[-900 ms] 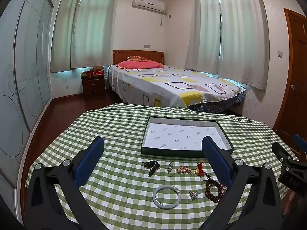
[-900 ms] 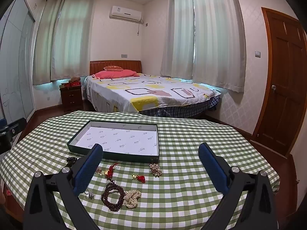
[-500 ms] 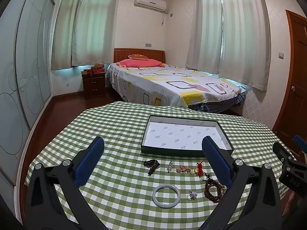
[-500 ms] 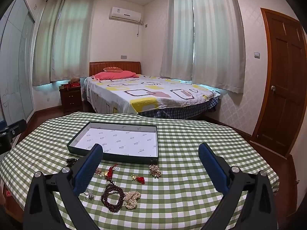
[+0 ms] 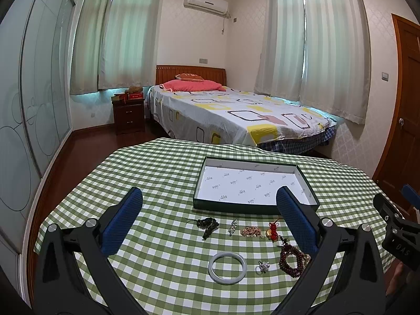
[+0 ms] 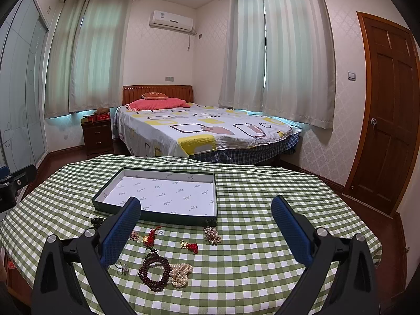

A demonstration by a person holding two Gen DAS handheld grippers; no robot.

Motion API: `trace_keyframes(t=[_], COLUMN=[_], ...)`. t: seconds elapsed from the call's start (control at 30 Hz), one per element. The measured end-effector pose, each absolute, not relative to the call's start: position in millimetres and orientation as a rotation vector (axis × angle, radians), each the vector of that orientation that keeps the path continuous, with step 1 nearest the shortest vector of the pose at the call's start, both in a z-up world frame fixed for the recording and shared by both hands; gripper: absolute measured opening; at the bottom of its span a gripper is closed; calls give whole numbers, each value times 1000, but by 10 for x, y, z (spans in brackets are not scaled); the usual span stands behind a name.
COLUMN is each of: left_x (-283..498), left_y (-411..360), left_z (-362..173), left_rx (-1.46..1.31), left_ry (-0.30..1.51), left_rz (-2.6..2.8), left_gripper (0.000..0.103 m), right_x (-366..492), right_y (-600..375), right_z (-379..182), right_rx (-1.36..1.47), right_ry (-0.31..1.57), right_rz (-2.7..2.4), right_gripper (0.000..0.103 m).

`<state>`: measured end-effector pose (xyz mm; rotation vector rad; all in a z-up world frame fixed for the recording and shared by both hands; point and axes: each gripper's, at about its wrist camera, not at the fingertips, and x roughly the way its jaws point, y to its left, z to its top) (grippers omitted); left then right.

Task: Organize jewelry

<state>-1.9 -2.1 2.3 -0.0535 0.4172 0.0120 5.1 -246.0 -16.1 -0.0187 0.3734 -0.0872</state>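
A dark green tray point(image 5: 254, 206) point(image 6: 157, 215) with white lining lies empty on the checked tablecloth point(image 5: 157, 173). Jewelry lies in front of it: a white bangle point(image 5: 227, 264), a black piece point(image 5: 207, 223), a silver brooch point(image 5: 232, 226), a gold chain point(image 5: 250, 231), a red charm point(image 5: 273, 231) point(image 6: 150, 237), a dark bead bracelet point(image 5: 290, 260) point(image 6: 155, 271), a small ring point(image 5: 263, 265), a pearl bracelet point(image 6: 181, 273), another red charm point(image 6: 190, 246) and a beaded cluster point(image 6: 212, 234). My left gripper point(image 5: 208, 204) and right gripper point(image 6: 206, 206) are open, empty, above the table.
The table's round edge drops off on all sides. A bed point(image 5: 236, 115) stands beyond it, a nightstand point(image 5: 129, 114) to its left, a glass wardrobe point(image 5: 26, 110) on the left wall and a wooden door point(image 6: 388, 110) on the right.
Both views have shifted slightly; the table and jewelry sit a little lower in frame. Nothing on the table has moved and both grippers stay open.
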Motion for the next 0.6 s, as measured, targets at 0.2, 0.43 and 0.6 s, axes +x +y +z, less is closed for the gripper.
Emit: trace_keyframes(t=[0.2,0.43,0.6], left_x=[-13,-12,-10], left_y=[-12,1,-1], left_z=[17,10,12], left_rx=[-55,-60,-59], left_ry=[416,418,420], left_rz=[11,9,8], left_gripper=[99,99,99], right_x=[59,53,59], right_y=[-2460,-2458,-2460], right_z=[-152,-168,-167], right_rx=[-19,-18,-19], right_ry=[373,371,371], right_rz=[-87,-88,-87], right_gripper=[98,98,98])
